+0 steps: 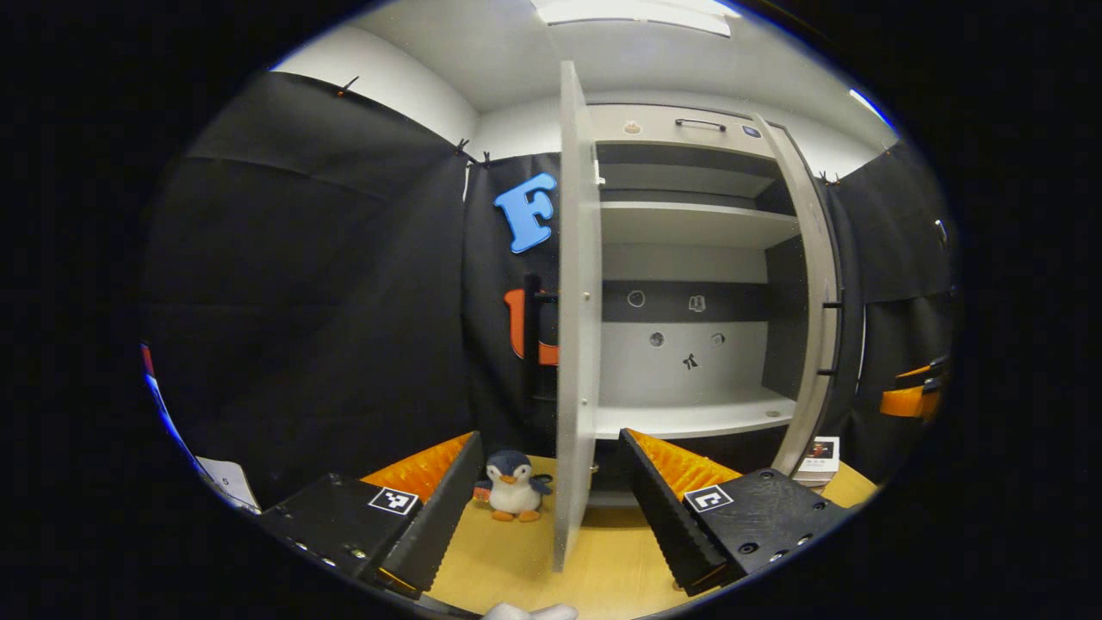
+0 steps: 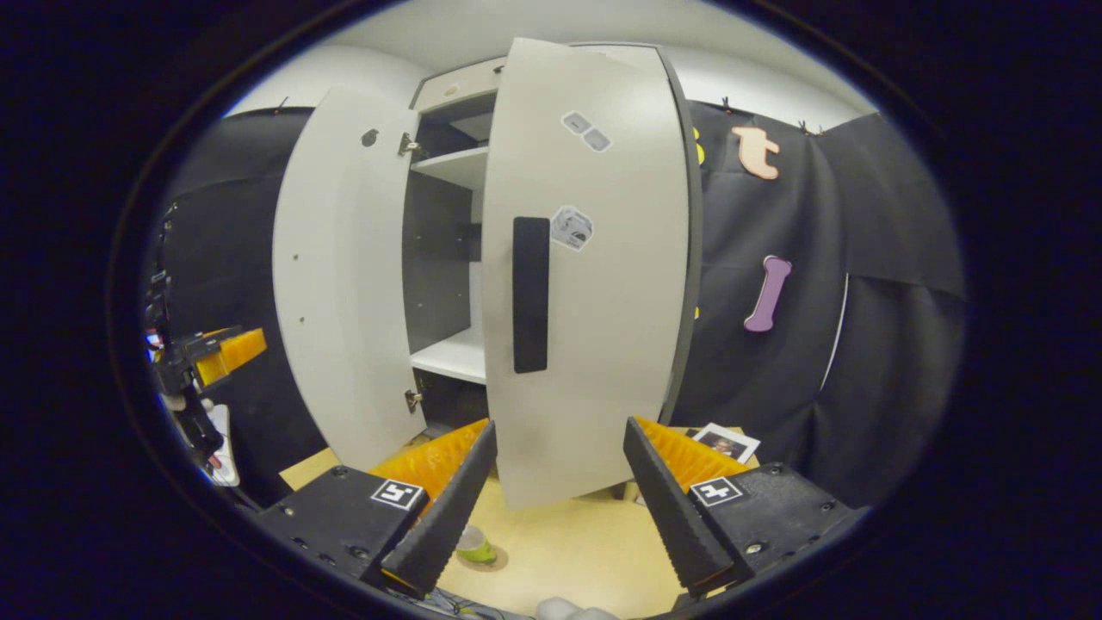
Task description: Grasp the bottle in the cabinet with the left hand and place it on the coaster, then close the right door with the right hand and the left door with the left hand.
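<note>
Both jaws gape, empty. We judge the right gripper (image 2: 560, 499), beside the tall white-doored cabinet's (image 1: 689, 413) right door (image 2: 594, 344), risks clipping its edge.

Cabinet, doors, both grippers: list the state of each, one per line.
Cabinet: open, the shelves in sight bare.
Left door: swung wide open.
Right door: partly open, between the right gripper's fingers.
Left gripper: open, holding nothing.
Right gripper: open, holding nothing.
Penguin toy: upright on the table.

One cabinet (image 1: 689, 258), two doors (image 2: 594, 275), one penguin (image 1: 514, 486).
</note>
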Action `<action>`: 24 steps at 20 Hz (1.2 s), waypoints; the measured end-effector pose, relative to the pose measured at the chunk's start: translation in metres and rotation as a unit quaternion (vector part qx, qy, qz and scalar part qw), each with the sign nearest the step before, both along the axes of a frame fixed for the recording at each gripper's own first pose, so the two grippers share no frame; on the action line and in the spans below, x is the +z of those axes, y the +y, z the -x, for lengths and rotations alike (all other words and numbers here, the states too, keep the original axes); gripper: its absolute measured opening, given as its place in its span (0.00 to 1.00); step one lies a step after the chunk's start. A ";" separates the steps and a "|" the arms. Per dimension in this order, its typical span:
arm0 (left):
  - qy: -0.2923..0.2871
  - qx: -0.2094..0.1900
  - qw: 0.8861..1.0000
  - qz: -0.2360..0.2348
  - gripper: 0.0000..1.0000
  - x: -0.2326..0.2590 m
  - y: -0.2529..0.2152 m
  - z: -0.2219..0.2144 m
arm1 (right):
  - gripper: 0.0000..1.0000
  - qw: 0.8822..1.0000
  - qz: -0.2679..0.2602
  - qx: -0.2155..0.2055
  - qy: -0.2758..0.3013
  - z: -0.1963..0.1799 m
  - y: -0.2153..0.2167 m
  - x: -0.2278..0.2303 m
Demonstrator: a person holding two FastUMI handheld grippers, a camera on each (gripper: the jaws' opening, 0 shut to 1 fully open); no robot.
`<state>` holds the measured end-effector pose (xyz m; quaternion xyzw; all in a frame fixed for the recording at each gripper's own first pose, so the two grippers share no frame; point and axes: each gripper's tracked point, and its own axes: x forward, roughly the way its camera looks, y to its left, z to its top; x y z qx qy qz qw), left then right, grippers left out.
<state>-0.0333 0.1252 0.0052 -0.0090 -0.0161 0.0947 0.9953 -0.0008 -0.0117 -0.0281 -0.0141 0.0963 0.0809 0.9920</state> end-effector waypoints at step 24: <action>-0.026 0.034 0.999 -0.020 0.93 0.039 0.088 -0.090 | 0.98 0.998 -0.007 -0.059 0.026 0.047 0.002 -0.017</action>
